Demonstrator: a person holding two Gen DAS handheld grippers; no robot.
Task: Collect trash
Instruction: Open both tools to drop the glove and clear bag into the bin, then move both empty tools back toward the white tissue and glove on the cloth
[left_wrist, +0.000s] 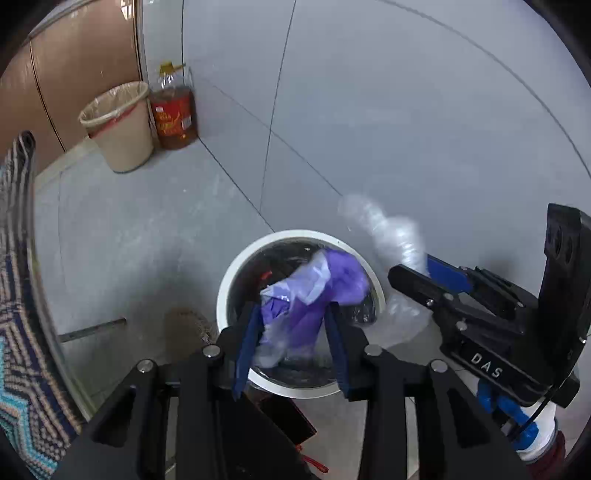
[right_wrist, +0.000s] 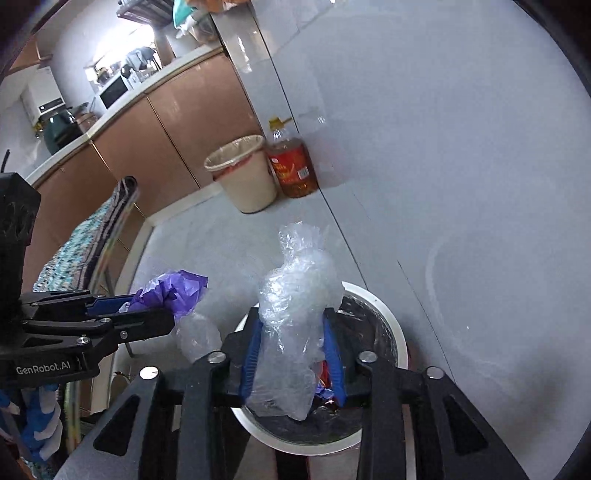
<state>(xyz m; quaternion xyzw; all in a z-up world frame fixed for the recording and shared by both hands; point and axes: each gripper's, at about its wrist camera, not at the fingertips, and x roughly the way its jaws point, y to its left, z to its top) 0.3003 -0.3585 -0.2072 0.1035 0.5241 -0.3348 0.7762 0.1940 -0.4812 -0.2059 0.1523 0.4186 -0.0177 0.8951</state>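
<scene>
My left gripper (left_wrist: 293, 321) is shut on a crumpled purple plastic bag (left_wrist: 314, 291) and holds it just above a white round trash bin (left_wrist: 236, 266) lined with black plastic. My right gripper (right_wrist: 293, 347) is shut on a crumpled clear plastic bag (right_wrist: 295, 314) and holds it over the same bin (right_wrist: 391, 317). In the left wrist view the right gripper (left_wrist: 428, 273) shows at the right with the clear bag (left_wrist: 391, 236). In the right wrist view the left gripper (right_wrist: 147, 314) shows at the left with the purple bag (right_wrist: 173, 290).
A beige bin with a liner (left_wrist: 118, 125) and a large oil bottle (left_wrist: 173, 110) stand in the corner by a grey wall. Brown cabinets (right_wrist: 166, 129) run along the left. A patterned cloth hangs on a chair (right_wrist: 96, 236).
</scene>
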